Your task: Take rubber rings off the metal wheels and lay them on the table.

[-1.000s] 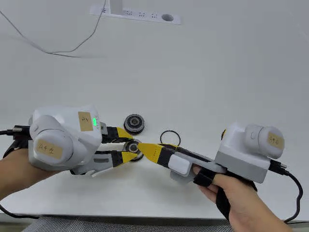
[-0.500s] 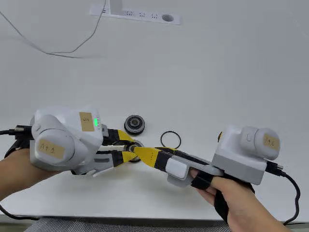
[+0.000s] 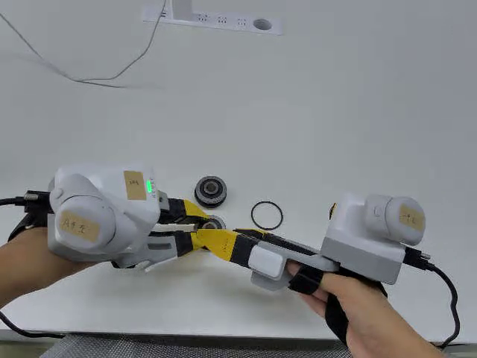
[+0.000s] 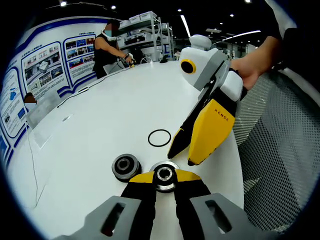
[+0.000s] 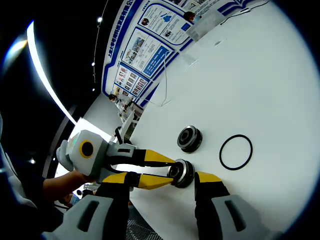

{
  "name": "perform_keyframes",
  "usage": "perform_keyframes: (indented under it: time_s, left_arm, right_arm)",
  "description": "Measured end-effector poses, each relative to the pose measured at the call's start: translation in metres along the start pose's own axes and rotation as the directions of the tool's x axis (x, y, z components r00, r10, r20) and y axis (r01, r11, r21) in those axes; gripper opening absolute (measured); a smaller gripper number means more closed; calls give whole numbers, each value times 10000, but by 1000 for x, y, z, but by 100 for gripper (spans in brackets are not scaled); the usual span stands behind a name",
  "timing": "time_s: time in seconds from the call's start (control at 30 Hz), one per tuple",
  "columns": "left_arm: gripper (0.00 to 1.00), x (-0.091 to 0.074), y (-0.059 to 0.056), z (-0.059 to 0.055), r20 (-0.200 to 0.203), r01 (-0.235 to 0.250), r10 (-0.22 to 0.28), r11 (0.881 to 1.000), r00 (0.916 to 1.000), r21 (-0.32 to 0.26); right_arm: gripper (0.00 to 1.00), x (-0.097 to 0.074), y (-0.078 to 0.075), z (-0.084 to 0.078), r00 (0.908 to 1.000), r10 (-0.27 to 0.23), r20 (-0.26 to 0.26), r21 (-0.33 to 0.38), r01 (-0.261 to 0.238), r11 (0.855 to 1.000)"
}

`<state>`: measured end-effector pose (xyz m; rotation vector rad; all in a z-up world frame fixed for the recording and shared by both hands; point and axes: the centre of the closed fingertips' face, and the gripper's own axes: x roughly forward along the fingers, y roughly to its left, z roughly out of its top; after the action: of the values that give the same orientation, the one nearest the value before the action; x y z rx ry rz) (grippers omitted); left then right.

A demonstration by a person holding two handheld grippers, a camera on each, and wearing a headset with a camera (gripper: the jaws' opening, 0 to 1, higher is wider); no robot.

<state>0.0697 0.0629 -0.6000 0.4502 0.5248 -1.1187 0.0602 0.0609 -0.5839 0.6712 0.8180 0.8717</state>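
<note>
My left gripper (image 3: 200, 224) (image 4: 165, 181) is shut on a small metal wheel (image 3: 215, 222) (image 4: 165, 173) just above the white table (image 3: 313, 134). That wheel shows a silver rim. My right gripper (image 3: 204, 239) (image 5: 179, 182) comes in from the right and stands open, its yellow jaws on either side of the held wheel (image 5: 183, 172). A second wheel (image 3: 210, 189) (image 4: 126, 166) (image 5: 190, 138) with a dark rim lies on the table just behind. A loose black rubber ring (image 3: 267, 215) (image 4: 159, 138) (image 5: 236, 152) lies flat to the right of both wheels.
A white power strip (image 3: 216, 18) and a grey cable (image 3: 82, 77) lie at the table's far edge. The near table edge meets a grey mesh surface (image 3: 112, 347). Wall posters and a person (image 4: 107, 47) are far behind.
My right gripper has slid left, so its yellow jaw tips now lie alongside the left gripper's jaws at the held wheel. The left gripper, second wheel and loose ring stayed put.
</note>
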Motion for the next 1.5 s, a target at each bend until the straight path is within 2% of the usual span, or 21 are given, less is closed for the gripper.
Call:
perform_keyframes:
  time_s: [0.33,0.83,1.0,1.23,1.5]
  left_arm:
    - [14,0,-1,1,-2,34,-34,9999,10000,102]
    - [14,0,-1,2,72,27,-27,10000,10000,40]
    - [14,1,-1,2,77,25,-25,10000,10000,40]
    - [14,1,-1,2,40,30,-30,10000,10000,63]
    - [14,1,-1,2,24,25,-25,10000,10000,63]
  right_arm:
    - [56,5,2,-5,9998,107,-187,182,-103,9998]
    - [56,7,1,-5,9998,109,-188,422,-101,9991]
    - [54,7,5,-5,9996,183,-192,403,-176,9990]
    - [50,6,1,-4,9994,167,-291,841,-142,9964]
    - [45,2,-2,-2,10000,62,-21,1063,-60,9943]
